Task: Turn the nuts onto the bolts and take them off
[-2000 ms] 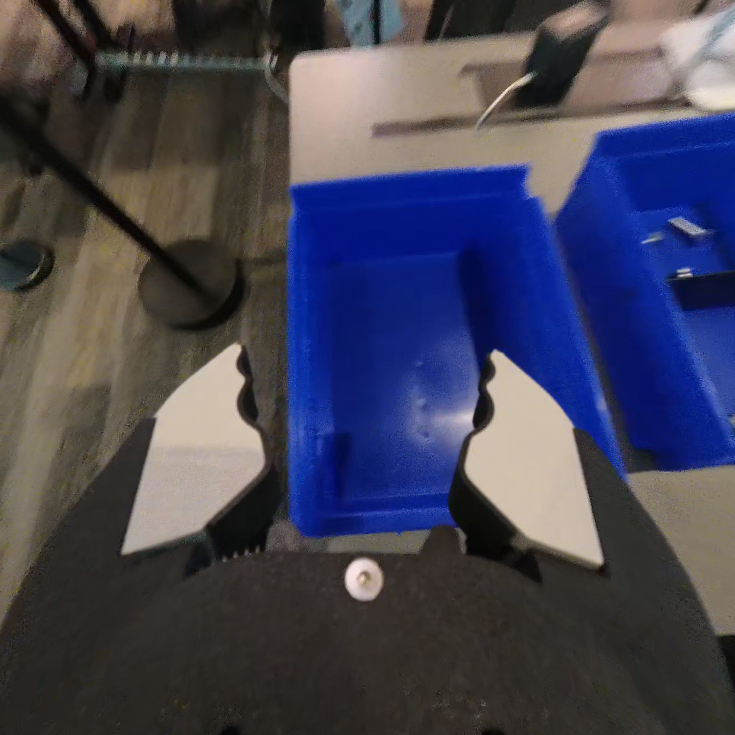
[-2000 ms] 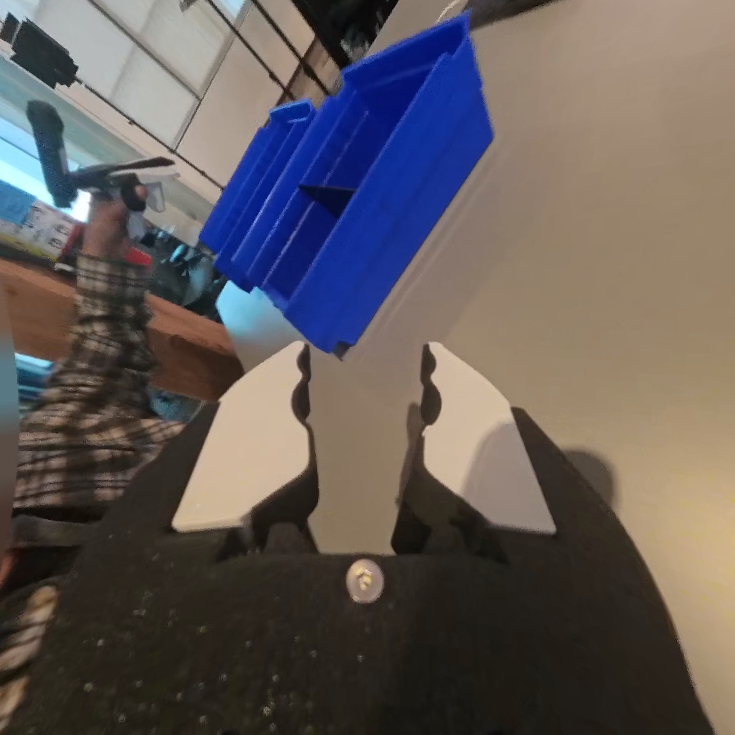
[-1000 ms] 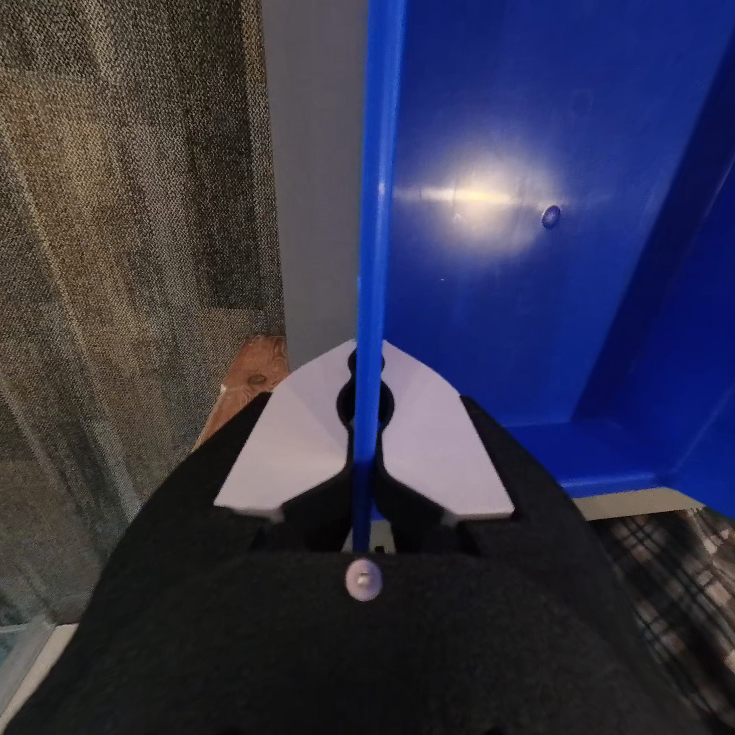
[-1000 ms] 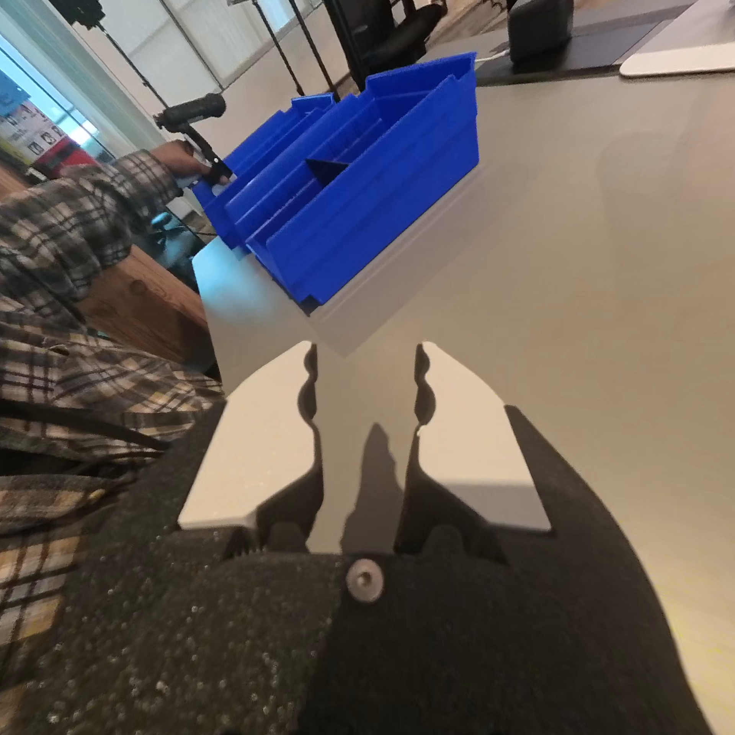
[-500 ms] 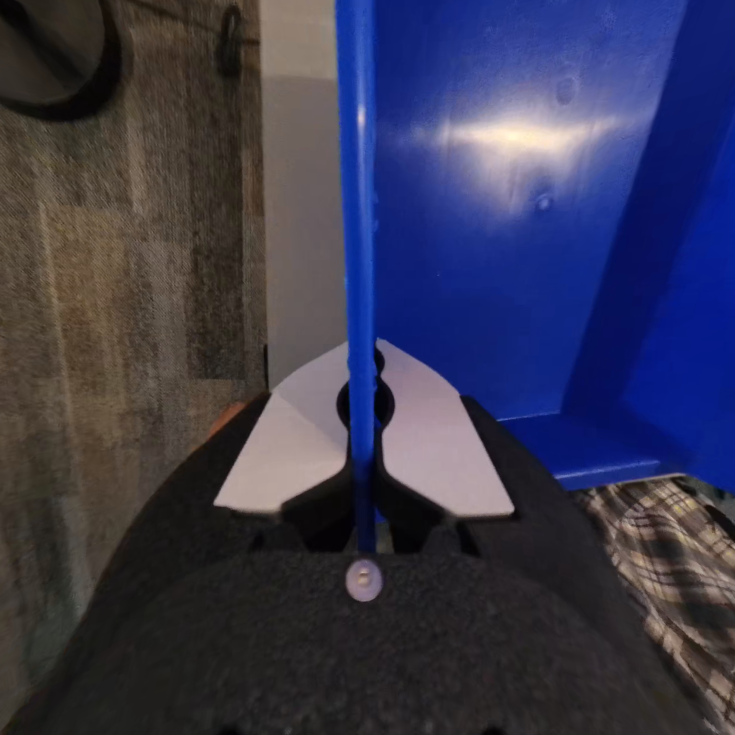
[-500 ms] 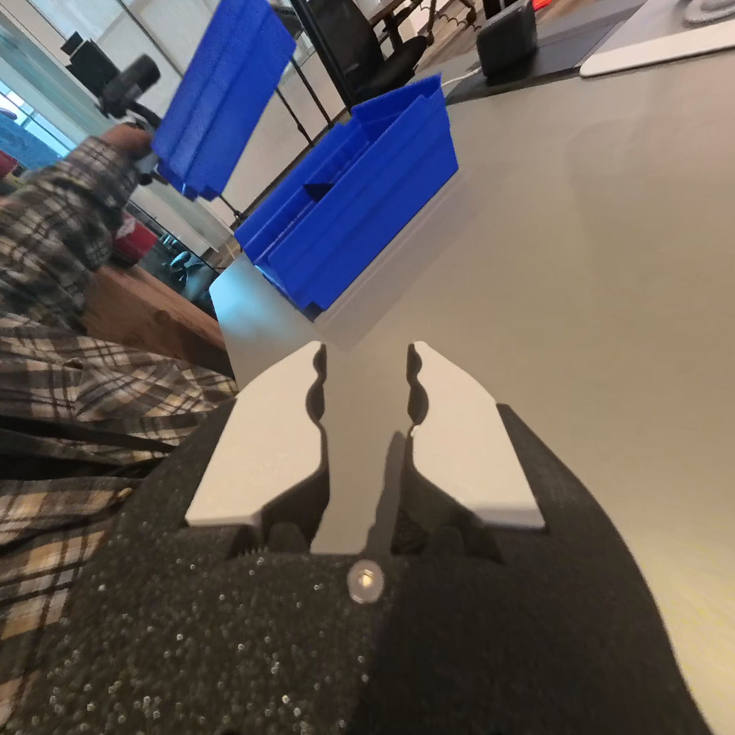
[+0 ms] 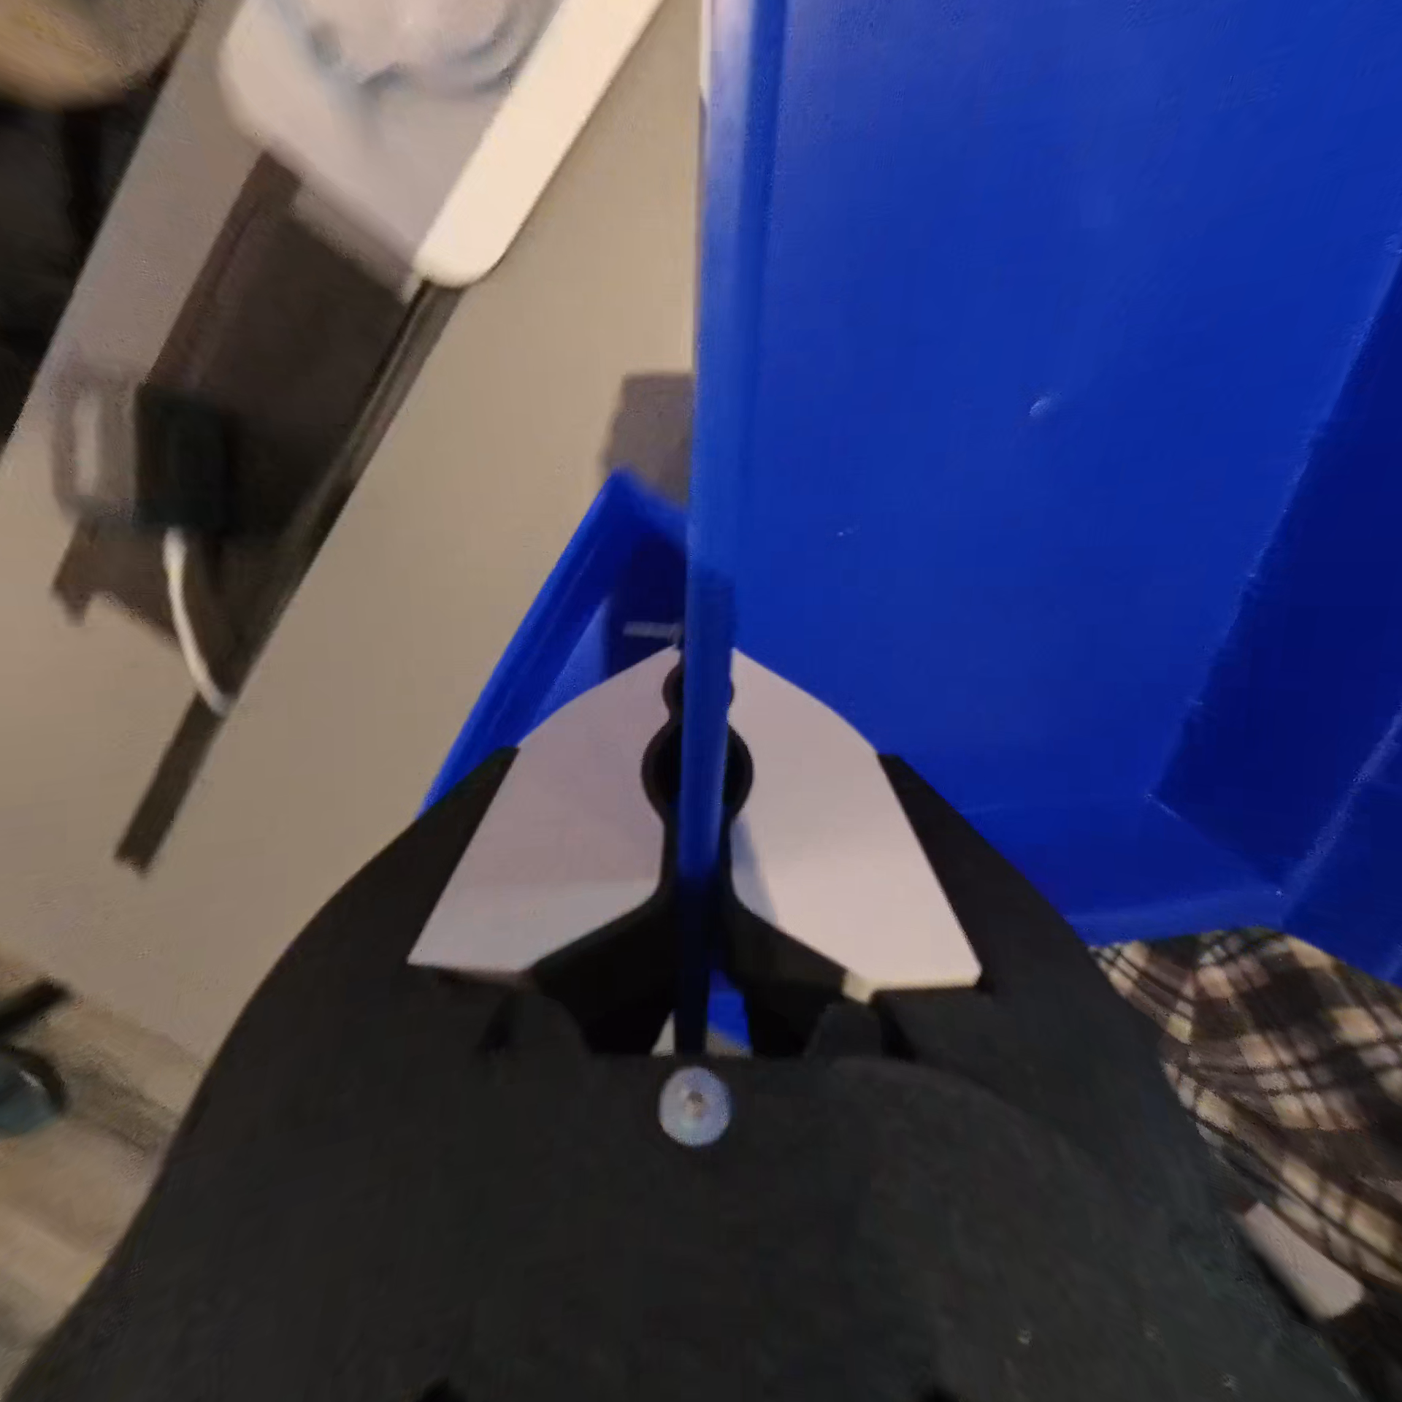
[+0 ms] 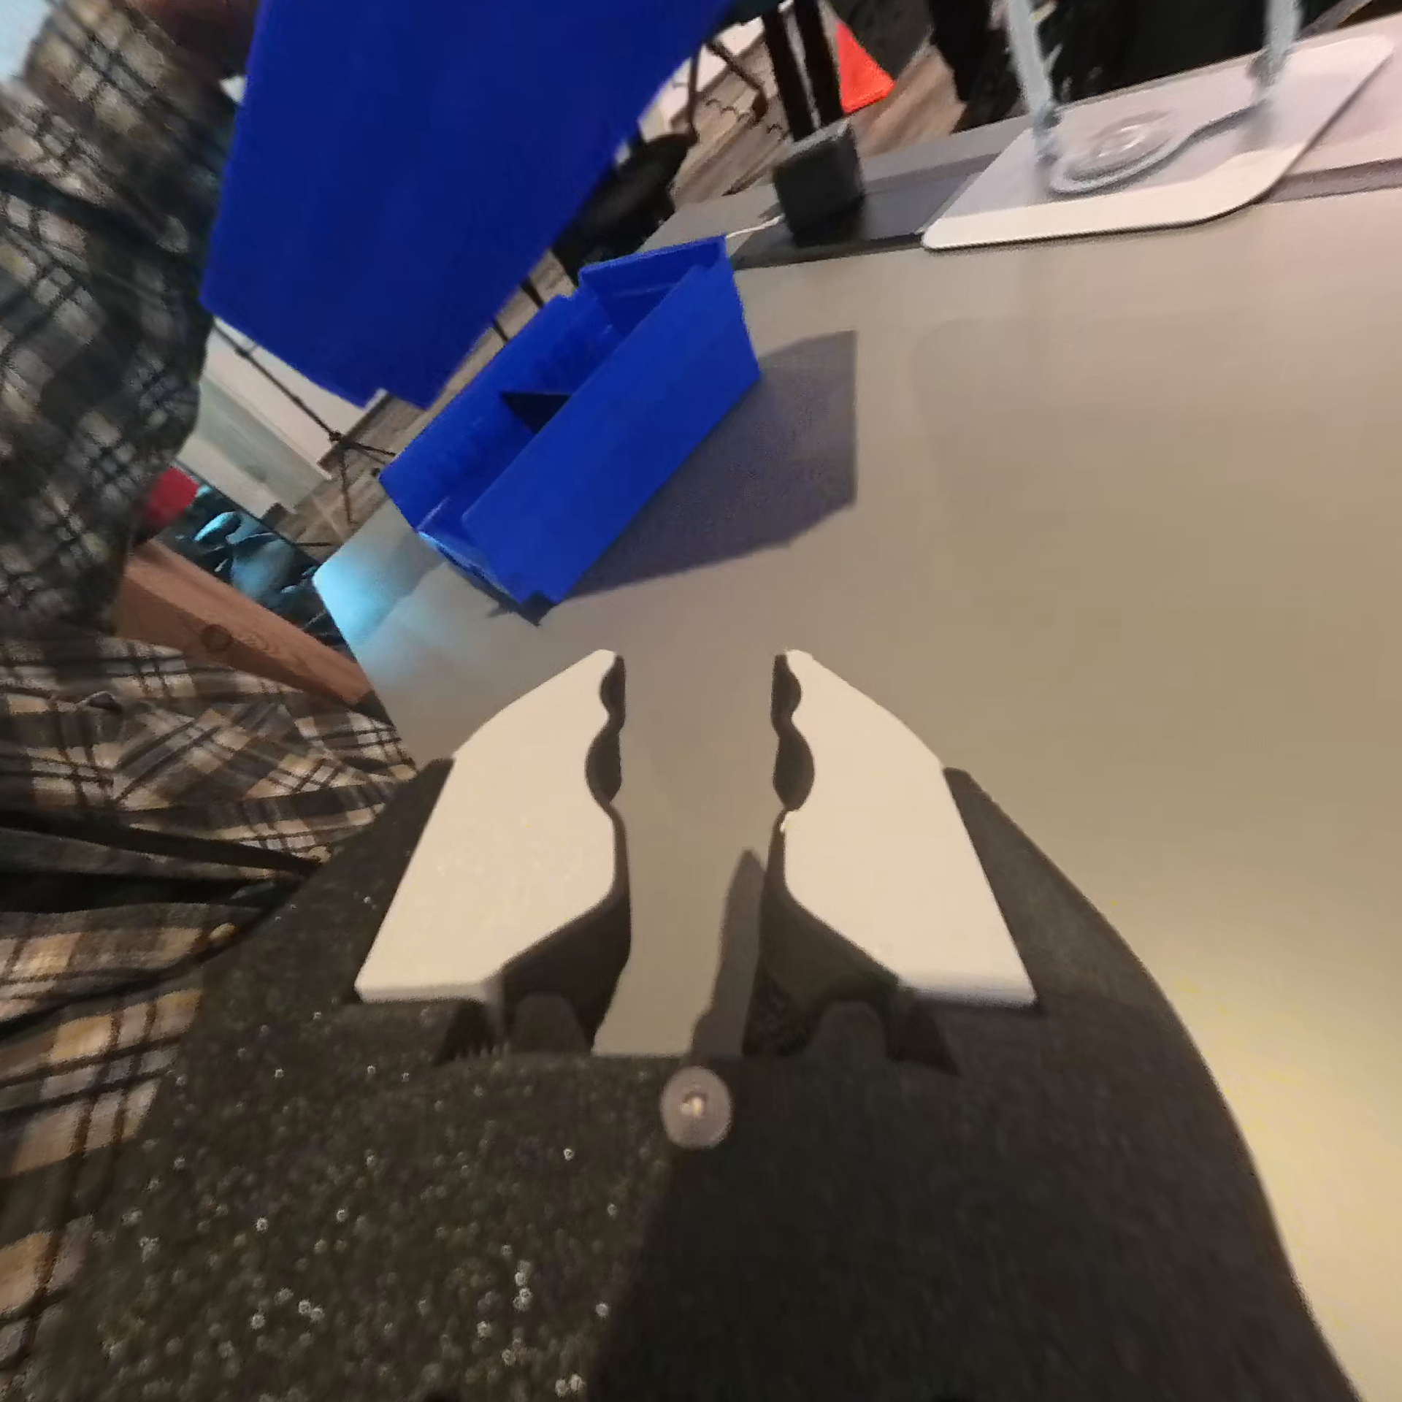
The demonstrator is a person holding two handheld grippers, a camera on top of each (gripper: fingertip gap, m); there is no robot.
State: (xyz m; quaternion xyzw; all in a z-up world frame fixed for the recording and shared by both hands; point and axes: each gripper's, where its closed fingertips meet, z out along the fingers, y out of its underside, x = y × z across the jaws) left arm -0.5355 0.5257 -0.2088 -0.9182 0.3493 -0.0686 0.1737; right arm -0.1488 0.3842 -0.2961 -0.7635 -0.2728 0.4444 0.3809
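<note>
Bins dominate both views, and no nuts or bolts can be made out in either. One blue bin (image 7: 1062,455) is lifted off the grey table (image 8: 1062,531), tipped so its open inside faces the left wrist camera, with its long axis running away from the left gripper (image 7: 702,683). The left gripper's white fingers (image 7: 561,819) are pressed together on that bin's thin side wall, which runs straight up between them, so the bin sits directly ahead and to the right of the pinch. In the right wrist view the held bin hangs upper left, above a second blue bin (image 8: 607,425) that rests on the table, its long axis slanting from near left to far right. The right gripper (image 8: 698,667) is spread and holds nothing, well short of that bin. A plaid sleeve (image 8: 91,379) fills the left edge.
</note>
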